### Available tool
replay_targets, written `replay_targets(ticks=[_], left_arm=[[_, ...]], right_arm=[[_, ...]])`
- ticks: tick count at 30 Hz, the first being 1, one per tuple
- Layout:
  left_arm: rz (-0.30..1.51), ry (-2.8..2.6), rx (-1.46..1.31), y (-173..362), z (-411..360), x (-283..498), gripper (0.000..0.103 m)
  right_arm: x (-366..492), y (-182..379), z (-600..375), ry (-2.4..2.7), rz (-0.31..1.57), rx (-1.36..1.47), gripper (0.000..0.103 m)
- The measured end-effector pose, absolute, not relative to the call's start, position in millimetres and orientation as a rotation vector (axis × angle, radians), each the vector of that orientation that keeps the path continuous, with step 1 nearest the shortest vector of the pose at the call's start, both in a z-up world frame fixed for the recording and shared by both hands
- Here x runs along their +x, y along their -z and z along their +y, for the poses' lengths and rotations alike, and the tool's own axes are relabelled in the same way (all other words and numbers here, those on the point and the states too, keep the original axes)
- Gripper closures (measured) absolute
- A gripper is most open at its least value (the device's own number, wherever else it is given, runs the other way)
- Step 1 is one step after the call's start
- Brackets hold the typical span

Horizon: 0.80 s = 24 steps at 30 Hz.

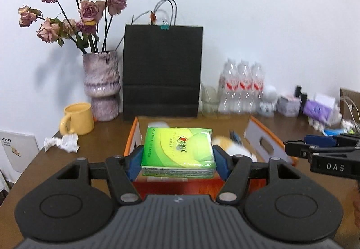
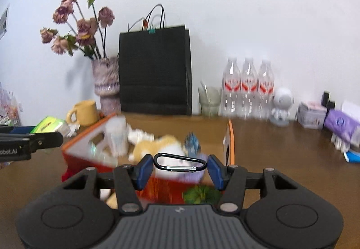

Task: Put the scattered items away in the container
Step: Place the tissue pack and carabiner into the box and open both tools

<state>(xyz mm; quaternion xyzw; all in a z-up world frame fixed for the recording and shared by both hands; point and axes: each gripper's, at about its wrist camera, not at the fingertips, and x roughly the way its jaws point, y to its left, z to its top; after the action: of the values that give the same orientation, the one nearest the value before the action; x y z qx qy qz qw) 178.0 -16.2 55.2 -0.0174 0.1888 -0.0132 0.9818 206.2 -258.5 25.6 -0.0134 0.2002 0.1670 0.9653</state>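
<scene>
My left gripper [image 1: 178, 156] is shut on a green tissue pack [image 1: 178, 150] and holds it over the near edge of the orange cardboard box [image 1: 267, 134]. My right gripper [image 2: 180, 168] holds a black carabiner [image 2: 180, 163] between its blue pads [image 2: 144, 169], above the same box [image 2: 230, 136]. The box holds a plush toy [image 2: 157, 145], a white cup [image 2: 115, 136] and crumpled paper [image 2: 139, 135]. A small green plant-like item [image 2: 201, 195] lies just in front of the box. The right gripper shows at the right edge of the left wrist view [image 1: 288, 147].
A crumpled tissue [image 1: 61, 142] lies on the wooden table by a yellow mug [image 1: 77, 118]. A vase of dried roses [image 1: 101, 84], a black paper bag [image 1: 162, 71], water bottles [image 2: 247, 89], a white figurine [image 2: 281, 105] and purple packets [image 2: 342, 125] line the back.
</scene>
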Motion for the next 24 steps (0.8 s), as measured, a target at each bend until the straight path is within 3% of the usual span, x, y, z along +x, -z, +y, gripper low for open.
replay_targets(ticks=[6,14,24], left_arm=[[0.396,0.034,-0.057,-53.1,-21.2,227.8,0.038],[0.466,-0.002,-0.049,-14.2,-29.1,293.7,0.038],[0.529,0.018,-0.025,13.3,-28.6,314.4,0.038]], right_arm=[[262.8,-34.2,-240.7,-0.331,0.420,-0.023,0.051],[338.1,1.0,-235.8,-0.264,0.529,0.020,0.051],[367.9,34.4,-237.4,-0.257,0.638,0.000,0.050]])
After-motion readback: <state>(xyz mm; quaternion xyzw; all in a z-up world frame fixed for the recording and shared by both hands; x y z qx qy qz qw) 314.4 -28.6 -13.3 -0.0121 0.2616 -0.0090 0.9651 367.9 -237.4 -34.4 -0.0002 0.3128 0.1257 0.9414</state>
